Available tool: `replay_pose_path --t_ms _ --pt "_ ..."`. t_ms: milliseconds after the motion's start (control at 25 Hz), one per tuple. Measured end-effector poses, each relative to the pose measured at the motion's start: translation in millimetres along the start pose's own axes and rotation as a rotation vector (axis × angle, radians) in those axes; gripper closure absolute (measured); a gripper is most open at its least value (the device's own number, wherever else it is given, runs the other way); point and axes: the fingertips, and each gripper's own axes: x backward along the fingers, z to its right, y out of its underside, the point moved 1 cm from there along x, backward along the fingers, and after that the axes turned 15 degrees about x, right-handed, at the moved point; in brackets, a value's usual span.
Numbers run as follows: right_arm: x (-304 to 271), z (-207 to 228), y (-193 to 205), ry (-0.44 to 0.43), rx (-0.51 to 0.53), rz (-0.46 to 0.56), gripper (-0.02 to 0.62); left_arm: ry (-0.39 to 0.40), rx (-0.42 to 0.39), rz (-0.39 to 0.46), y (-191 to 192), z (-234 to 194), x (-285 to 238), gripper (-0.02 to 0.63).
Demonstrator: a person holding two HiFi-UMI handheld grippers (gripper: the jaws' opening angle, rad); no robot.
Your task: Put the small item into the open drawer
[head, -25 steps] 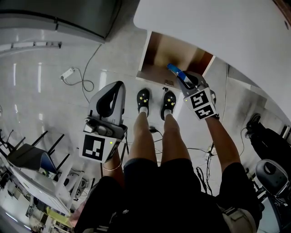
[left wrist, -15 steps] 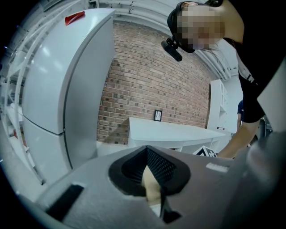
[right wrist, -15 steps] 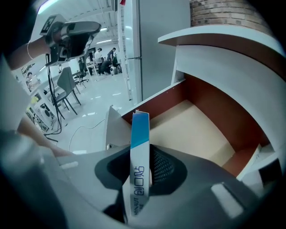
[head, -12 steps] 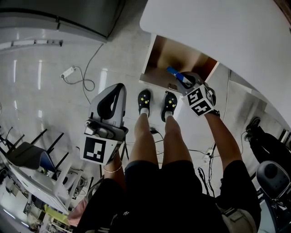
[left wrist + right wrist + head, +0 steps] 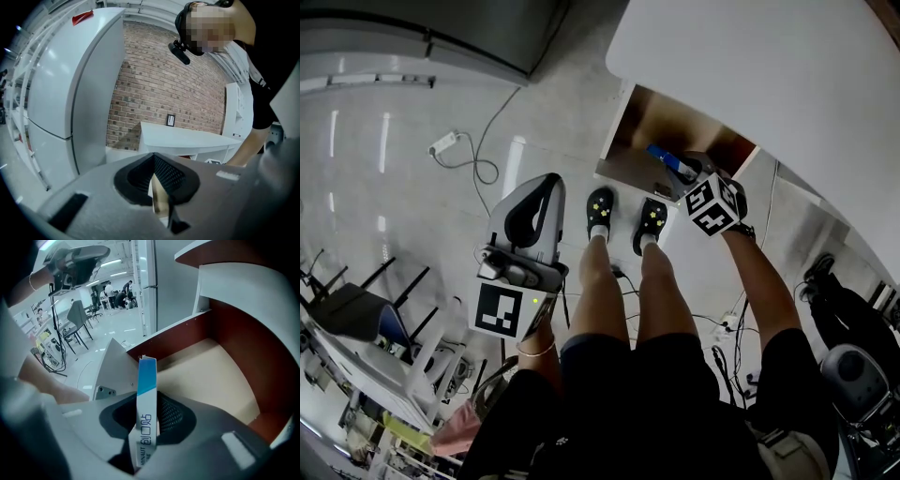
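Observation:
A small blue-and-white box (image 5: 666,158) stands upright between the pads of my right gripper (image 5: 680,169), which is shut on it. It hangs over the front part of the open wooden drawer (image 5: 623,174) under the white desk (image 5: 769,75). In the right gripper view the box (image 5: 146,399) rises from the right gripper (image 5: 149,425), with the drawer's bare pale floor (image 5: 211,366) and red-brown walls beyond. My left gripper (image 5: 532,206) hangs low at the left, away from the drawer. The left gripper (image 5: 153,187) has its pads together and nothing held.
The person's two black shoes (image 5: 600,203) stand on the glossy floor just before the drawer front. A power strip with its cable (image 5: 442,143) lies to the left. Chairs (image 5: 356,319) stand at the lower left and a grey cabinet (image 5: 441,28) at the top left.
The head view has drifted, so the drawer and desk sit further right and lower. My right gripper with the box stays over the drawer's front. The left gripper has barely moved.

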Motion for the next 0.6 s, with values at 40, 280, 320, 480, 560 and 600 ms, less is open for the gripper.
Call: replay_pose_path --t_ms 40,280,320,480,560,600 --pt "-2.6 0.3 -0.1 -0.007 0.007 -0.005 0.502 -0.004 0.003 0.000 -0.5 -1.6 -0.6 0.611" --pt "-17.8 0.7 2.5 -0.047 0.055 -0.044 0.500 -0.017 0.009 0.004 -1.8 -7.7 -4.1 0.611" --pt "-20.4 1.0 3.1 -0.055 0.060 -0.049 0.502 -0.020 0.010 0.003 -2.3 -8.5 -4.8 0.611" --pt "-30.1 0.2 5.7 -0.083 0.074 -0.061 0.502 -0.032 0.012 0.002 -3.1 -12.9 -6.9 0.611" --pt "-32.4 0.6 5.8 -0.090 0.084 -0.067 0.502 -0.038 0.012 -0.003 -1.9 -15.5 -7.0 0.611" --pt "-33.4 0.8 5.9 -0.092 0.086 -0.069 0.502 -0.041 0.013 -0.004 -1.8 -16.6 -6.9 0.611"
